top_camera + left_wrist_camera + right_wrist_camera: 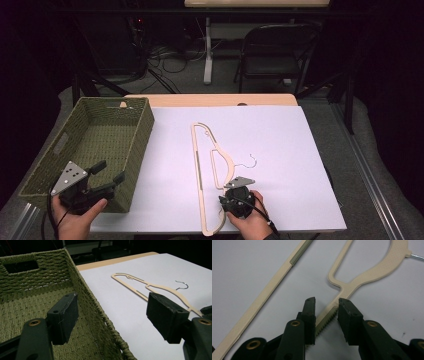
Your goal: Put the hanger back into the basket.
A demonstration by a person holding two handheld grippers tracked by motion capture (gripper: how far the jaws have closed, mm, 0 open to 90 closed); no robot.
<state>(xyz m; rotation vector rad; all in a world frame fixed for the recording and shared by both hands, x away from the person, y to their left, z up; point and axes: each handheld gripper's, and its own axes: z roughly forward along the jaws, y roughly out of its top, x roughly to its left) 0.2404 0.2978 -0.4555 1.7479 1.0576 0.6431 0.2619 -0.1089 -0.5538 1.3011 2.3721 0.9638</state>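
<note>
Hanger (207, 165) (cream plastic) lies flat near the tabletop's (280, 150) front edge. Right gripper (327, 307) straddles its ribbed arm, 2 jaws narrowly apart. Left gripper (112, 315) gapes across the wall of the green basket (95, 145) at the left edge.

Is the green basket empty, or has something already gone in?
Empty as far as shown: the basket has bare woven floor in the high view and left gripper view. The hanger lies flat on the white sheet outside it.
</note>
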